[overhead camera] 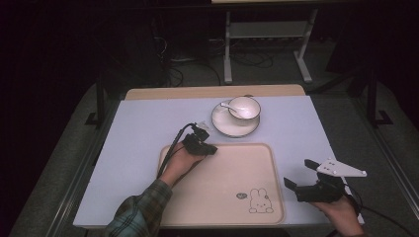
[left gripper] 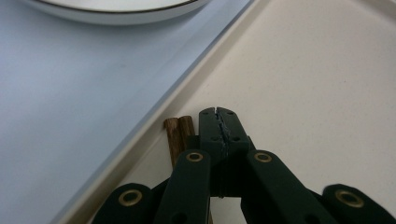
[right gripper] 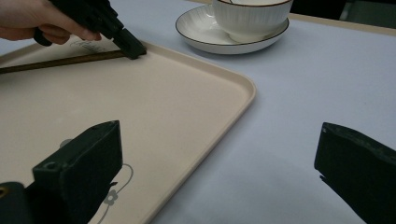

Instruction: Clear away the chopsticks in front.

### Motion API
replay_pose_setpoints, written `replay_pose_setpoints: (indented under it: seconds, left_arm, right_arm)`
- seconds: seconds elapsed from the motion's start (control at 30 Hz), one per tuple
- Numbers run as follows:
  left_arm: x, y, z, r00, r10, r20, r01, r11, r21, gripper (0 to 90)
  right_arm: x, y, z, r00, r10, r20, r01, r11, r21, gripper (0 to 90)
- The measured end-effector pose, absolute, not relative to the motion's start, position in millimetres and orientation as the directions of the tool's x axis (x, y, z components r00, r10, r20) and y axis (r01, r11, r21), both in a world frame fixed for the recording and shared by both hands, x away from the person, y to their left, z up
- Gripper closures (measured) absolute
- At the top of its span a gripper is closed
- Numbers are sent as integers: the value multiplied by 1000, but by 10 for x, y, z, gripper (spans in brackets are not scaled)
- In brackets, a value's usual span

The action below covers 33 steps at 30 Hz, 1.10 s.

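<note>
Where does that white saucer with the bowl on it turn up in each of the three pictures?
High view: the saucer sits on the table beyond the tray's far edge, near the picture's centre top.
Left gripper view: its rim curves along the top edge, left of centre.
Right gripper view: it is at the top, right of centre, with the bowl on it.
Shared landmark: the tray's raised rim.

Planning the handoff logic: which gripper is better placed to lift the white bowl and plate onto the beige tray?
Right. The right gripper is open and free beside the beige plastic tray. The left gripper is shut, beside the dark wooden chopsticks in the tray. White ceramic bowl sits on the white plate.
</note>
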State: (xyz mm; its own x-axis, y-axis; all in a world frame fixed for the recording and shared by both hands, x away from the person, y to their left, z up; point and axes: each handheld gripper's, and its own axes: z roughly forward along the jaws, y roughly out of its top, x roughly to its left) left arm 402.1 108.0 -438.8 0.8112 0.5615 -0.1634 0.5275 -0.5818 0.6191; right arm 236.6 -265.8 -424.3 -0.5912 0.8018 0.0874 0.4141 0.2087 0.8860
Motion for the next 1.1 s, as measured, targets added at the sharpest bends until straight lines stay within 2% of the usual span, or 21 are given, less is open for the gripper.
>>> replay_pose_setpoints:
  seconds: [1.1]
  left_arm:
    - [3782, 2170, -4351, 706, 689, -164, 626, -500, 598, 895]
  right_arm:
    - [2374, -2649, -4246, -590, 803, 86, 416, 211, 885, 3]
